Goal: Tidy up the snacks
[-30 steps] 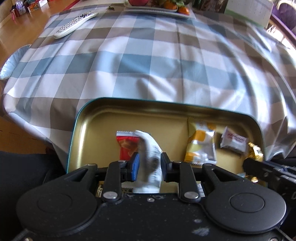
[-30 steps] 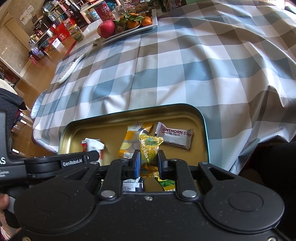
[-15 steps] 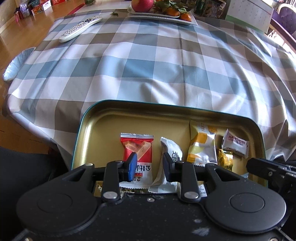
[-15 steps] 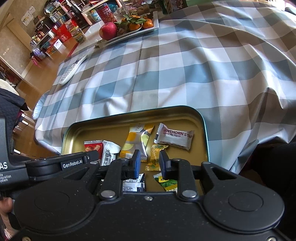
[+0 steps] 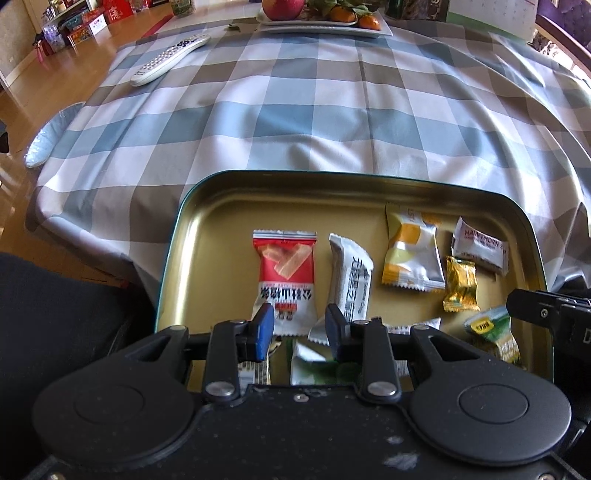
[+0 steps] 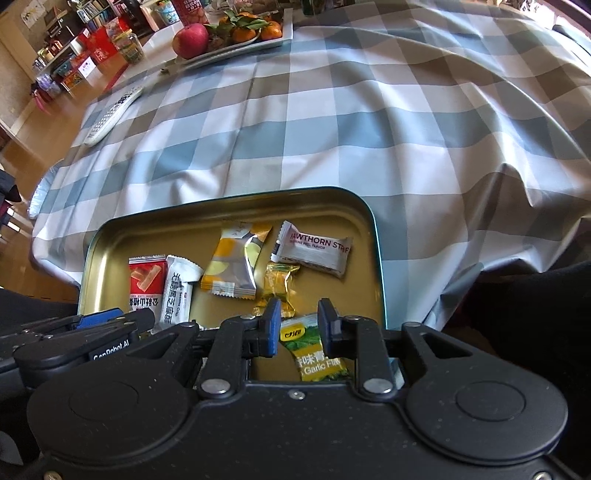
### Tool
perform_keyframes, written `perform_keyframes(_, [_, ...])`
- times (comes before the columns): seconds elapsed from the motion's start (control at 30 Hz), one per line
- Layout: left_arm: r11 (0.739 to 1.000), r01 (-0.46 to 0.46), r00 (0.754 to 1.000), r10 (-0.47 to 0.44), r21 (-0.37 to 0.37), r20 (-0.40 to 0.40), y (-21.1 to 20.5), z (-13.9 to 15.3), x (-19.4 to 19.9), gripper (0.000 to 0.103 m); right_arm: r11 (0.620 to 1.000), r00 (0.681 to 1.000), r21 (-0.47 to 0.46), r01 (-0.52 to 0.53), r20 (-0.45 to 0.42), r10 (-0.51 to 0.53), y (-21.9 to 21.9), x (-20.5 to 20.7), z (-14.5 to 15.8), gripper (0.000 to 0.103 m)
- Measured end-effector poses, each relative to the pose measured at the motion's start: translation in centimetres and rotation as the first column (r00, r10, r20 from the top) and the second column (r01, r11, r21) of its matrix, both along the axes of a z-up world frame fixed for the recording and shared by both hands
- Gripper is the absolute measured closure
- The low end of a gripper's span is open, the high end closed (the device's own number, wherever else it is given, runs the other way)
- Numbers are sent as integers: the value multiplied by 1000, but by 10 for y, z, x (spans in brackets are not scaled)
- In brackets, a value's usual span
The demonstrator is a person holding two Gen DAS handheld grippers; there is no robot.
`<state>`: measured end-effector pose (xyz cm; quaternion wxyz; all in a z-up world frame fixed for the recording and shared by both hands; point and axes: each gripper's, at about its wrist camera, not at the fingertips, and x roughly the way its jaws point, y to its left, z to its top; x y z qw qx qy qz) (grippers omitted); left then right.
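- Shallow gold-lined tin tray with a teal rim [image 5: 173,258], at the near edge of a table under a blue, grey and white checked cloth [image 5: 332,110].
- Already laid flat in a rough row across the tray's floor: red-and-white wafer packet [image 5: 286,273], white sachet with black print [image 5: 349,277], yellow-and-silver pouch [image 5: 412,254], white hawthorn strip bar [image 6: 314,249].
- Small gold foil candy [image 6: 279,286] just in front of the pouch and bar, close to both, a little out of line.
- Left gripper [image 5: 299,326] low over the tray's near side, jaws spread a little, nothing pinched; tips over the lower ends of the red packet and white sachet.
- Right gripper [image 6: 297,326] likewise slightly parted and empty, above a green-and-yellow garlic-flavour packet [image 6: 314,350] lying between its tips, apparently not squeezed.
- Still loose near the tray's front edge: that green packet and a few wrappers partly hidden under the left gripper; kinds unclear.
- Judged roughly past halfway: back row set, front pieces left to line up.
- Untouched beyond: white remote control [image 5: 170,59], white plate of fruit [image 6: 236,33].
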<state>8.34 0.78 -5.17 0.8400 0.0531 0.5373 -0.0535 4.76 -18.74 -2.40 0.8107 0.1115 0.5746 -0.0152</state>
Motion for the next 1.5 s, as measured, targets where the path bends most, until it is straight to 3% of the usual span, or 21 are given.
perform_keyframes(0.37, [1000, 3, 1000, -3, -9, 21, 7, 3, -40, 72, 1000, 1000, -7, 23, 9, -22, 7, -36, 0, 70])
perform_keyframes(0.6, [1000, 20, 998, -19, -15, 53, 7, 6, -59, 72, 998, 999, -53, -15, 34, 17, 18, -50, 1, 70])
perform_keyframes(1.5, [1000, 8, 1000, -8, -22, 27, 5, -1, -54, 72, 999, 1000, -38, -9, -26, 8, 19, -49, -14, 70])
